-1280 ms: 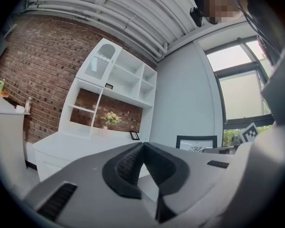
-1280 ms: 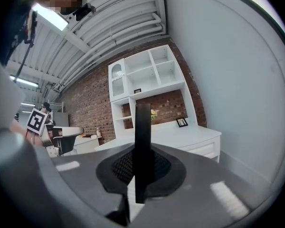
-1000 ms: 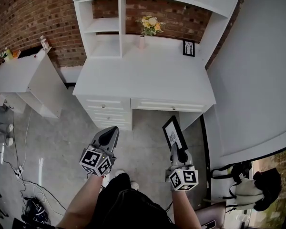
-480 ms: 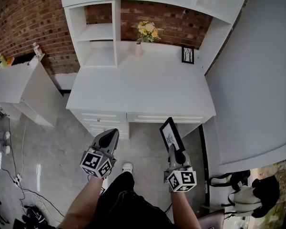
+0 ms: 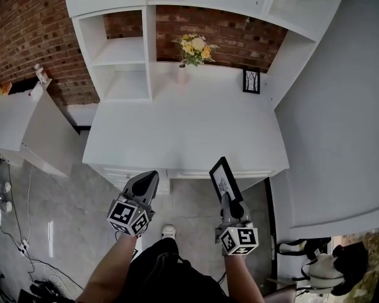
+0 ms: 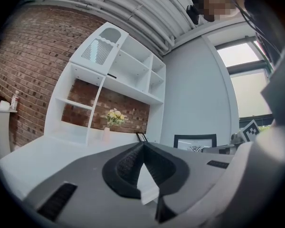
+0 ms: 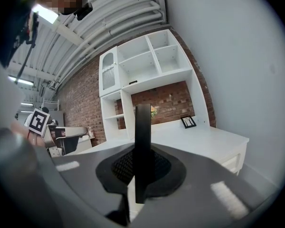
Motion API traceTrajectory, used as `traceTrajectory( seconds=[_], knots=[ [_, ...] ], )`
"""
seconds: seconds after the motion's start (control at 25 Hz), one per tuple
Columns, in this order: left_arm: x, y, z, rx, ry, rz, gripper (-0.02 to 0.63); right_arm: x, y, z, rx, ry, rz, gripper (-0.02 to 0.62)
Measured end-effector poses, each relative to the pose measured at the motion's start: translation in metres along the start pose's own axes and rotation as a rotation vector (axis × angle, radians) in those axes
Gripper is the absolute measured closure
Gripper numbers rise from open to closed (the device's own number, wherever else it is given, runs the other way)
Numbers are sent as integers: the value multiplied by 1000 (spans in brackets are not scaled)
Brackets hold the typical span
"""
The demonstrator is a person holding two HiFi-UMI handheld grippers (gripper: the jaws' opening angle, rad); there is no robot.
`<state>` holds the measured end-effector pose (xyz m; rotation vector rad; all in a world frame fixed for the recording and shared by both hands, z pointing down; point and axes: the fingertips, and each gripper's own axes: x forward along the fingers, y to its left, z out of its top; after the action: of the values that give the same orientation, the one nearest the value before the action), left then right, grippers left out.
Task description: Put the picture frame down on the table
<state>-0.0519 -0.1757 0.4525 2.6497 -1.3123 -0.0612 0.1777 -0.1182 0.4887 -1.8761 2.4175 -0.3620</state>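
My right gripper (image 5: pixel 228 199) is shut on the lower end of a black picture frame (image 5: pixel 222 178) with a white print. It holds the frame upright, at the front edge of the white desk (image 5: pixel 177 128). In the right gripper view the frame (image 7: pixel 142 122) stands edge-on between the jaws. My left gripper (image 5: pixel 150 178) hangs shut and empty to the left, in front of the desk's drawers. The left gripper view shows the held frame (image 6: pixel 195 142) off to the right.
A vase of yellow flowers (image 5: pixel 194 48) and a small black frame (image 5: pixel 251 81) stand at the back of the desk, under white shelving (image 5: pixel 120 49). A white side cabinet (image 5: pixel 22 122) is at the left. A grey wall (image 5: pixel 328 106) closes the right side.
The person has stepped toward the desk, so it sits closer and lower in the head view. The held frame now reaches the desk's front edge. Both grippers keep their states.
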Motion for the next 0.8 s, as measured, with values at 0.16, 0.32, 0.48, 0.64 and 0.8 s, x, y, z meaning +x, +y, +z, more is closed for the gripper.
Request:
traceTrajectory(
  seconds=[0.16,0.32,0.48,0.64,0.8],
  knots=[
    [21,14,3,8,7,-13,600,23,-6,4,2,-1,-13,580],
    [43,25,4,6,14,-27,601,45,-12,6,1,2,-23,580],
    [61,35,3,4,27,-51,601,64,-17,5,-1,8,-40,580],
    [77,43,1,2,32,-70,600,78,-21,1,5,13,-55,580],
    [87,47,-7,4,37,-77,601,87,-26,-5,8,24,-67,580]
  ],
)
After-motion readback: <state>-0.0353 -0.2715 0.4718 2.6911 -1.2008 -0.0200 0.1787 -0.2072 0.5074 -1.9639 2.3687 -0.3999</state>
